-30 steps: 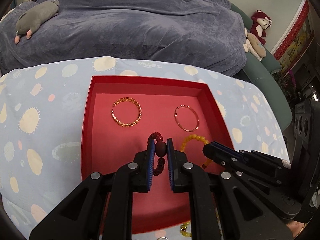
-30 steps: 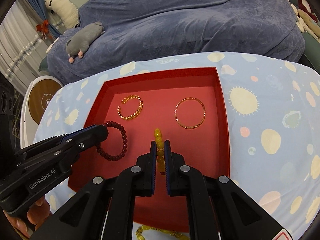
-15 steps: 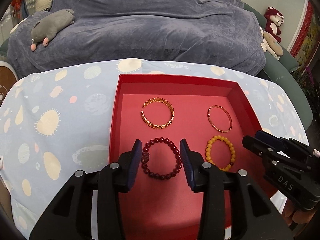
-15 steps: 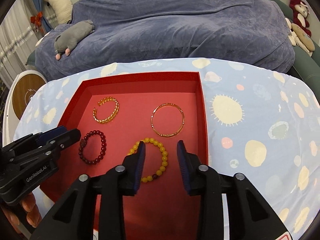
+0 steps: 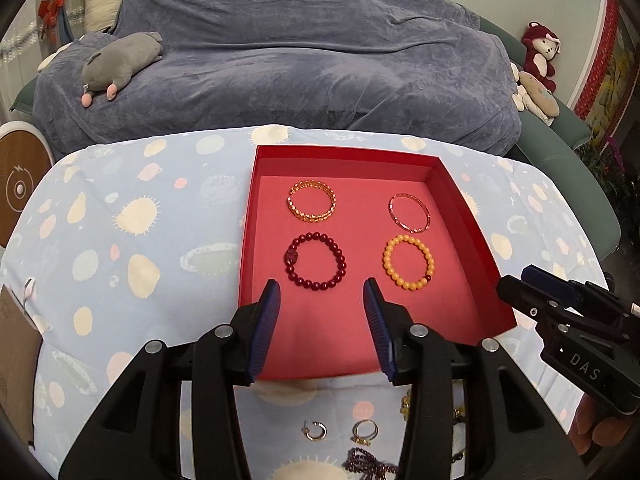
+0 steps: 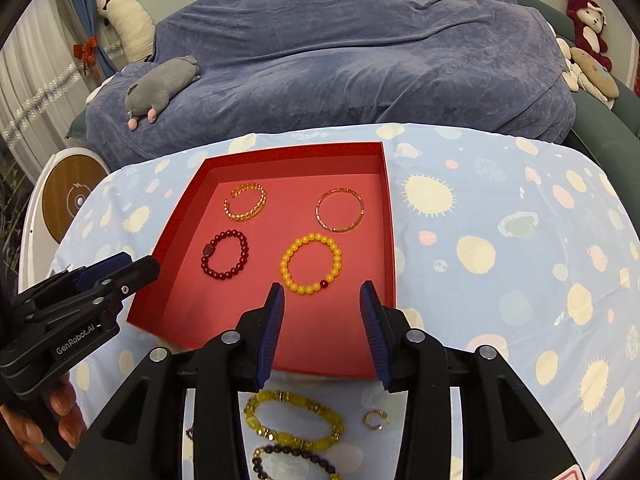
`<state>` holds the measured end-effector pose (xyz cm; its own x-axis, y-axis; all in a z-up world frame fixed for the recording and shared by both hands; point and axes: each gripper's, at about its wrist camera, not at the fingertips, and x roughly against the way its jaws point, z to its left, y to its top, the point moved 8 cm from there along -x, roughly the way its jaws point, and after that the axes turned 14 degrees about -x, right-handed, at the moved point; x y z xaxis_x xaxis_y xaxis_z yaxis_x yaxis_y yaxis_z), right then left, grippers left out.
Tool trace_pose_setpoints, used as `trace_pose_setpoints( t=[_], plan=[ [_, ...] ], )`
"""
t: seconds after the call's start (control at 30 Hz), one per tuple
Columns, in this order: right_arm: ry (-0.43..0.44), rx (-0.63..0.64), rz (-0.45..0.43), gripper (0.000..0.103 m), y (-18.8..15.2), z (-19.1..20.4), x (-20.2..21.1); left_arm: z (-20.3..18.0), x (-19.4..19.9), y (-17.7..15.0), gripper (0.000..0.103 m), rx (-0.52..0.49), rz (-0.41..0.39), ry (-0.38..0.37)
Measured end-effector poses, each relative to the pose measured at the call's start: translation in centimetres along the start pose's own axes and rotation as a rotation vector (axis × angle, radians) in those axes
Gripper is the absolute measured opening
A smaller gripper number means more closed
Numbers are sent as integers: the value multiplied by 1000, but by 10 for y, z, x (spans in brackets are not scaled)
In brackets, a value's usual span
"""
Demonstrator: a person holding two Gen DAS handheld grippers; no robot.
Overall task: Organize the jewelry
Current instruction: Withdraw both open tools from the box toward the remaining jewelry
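Note:
A red tray point(image 5: 344, 152) point(image 6: 296, 150) on the spotted cloth holds a wide gold bangle point(image 5: 294, 200) point(image 6: 244, 216), a thin rose bangle point(image 5: 394, 216) point(image 6: 340, 229), a dark red bead bracelet point(image 5: 291, 258) point(image 6: 208, 250) and a yellow bead bracelet point(image 5: 387, 260) point(image 6: 286, 268), all lying flat and apart. My left gripper point(image 5: 322, 284) point(image 6: 148, 268) hovers over the tray's near part, just short of the dark red bracelet; its jaws are opening with nothing between them. My right gripper point(image 6: 322, 285) point(image 5: 516, 280) is open and empty, just short of the yellow bracelet.
Loose pieces lie on the cloth in front of the tray: hoop earrings point(image 5: 316, 431) point(image 6: 376, 418), a yellow-green bracelet point(image 6: 294, 400) and dark bead strands point(image 5: 368, 464) point(image 6: 296, 454). Behind the table is a blue-covered sofa point(image 5: 300, 60) with a grey plush toy point(image 5: 120, 64). A round white device point(image 6: 72, 196) stands at left.
Both grippers opened and let go of their bracelets, then drew back and up toward the tray's near edge. The dark red and yellow bracelets now lie flat in the tray.

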<state>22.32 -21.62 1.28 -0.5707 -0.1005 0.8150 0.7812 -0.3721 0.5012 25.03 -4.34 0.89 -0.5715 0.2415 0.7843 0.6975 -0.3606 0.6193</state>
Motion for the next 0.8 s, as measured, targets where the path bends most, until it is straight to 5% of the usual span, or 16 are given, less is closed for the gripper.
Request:
trace_pose_setpoints(
  t=[0.8],
  plan=[
    [-72, -40, 121, 39, -135, -50, 34, -70, 27, -126, 53, 23, 136, -81]
  ],
)
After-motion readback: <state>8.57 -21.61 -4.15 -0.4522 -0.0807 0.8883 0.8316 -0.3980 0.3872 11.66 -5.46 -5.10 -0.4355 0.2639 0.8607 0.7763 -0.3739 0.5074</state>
